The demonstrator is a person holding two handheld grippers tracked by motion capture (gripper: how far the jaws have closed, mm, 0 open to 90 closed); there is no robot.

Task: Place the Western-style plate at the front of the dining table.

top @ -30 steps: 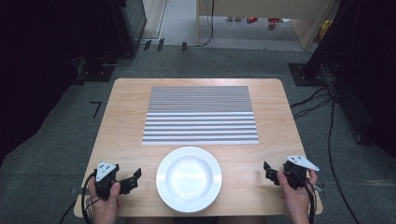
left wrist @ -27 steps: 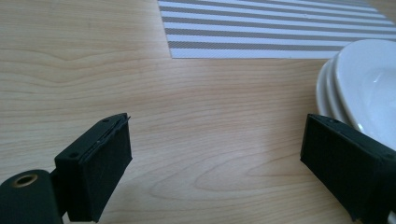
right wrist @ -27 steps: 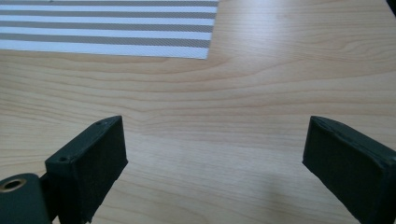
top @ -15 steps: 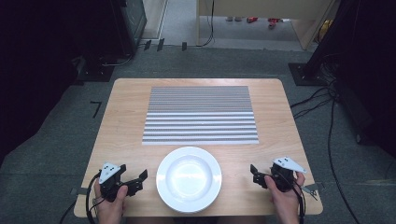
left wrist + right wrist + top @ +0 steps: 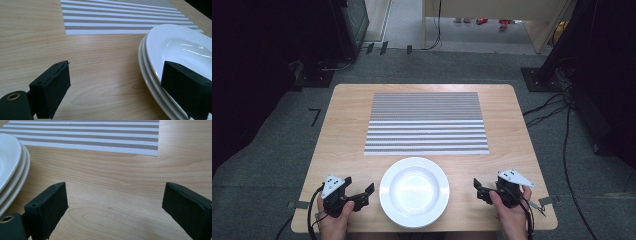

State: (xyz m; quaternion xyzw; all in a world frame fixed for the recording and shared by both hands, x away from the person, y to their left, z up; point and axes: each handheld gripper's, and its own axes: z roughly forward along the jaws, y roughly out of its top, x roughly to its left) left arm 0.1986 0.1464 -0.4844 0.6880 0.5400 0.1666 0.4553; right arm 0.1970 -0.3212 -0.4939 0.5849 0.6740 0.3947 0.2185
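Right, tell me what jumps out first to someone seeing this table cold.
The white plates, a stack of three by their rims in the gripper views, sit at the near edge of the wooden table. Just beyond them lies a grey-and-white striped placemat. The left gripper and right gripper flank the stack, both open, fingers empty and pointed inward.

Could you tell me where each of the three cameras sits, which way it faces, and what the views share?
High view: above the person's side, looking forward and down on the table; both hands, left gripper, right gripper.
Left gripper view: rides the left gripper, facing the plates' rim; black jaws apart.
Right gripper view: rides the right gripper, facing bare wood; jaws apart.
Shared: stacked plates, striped placemat.
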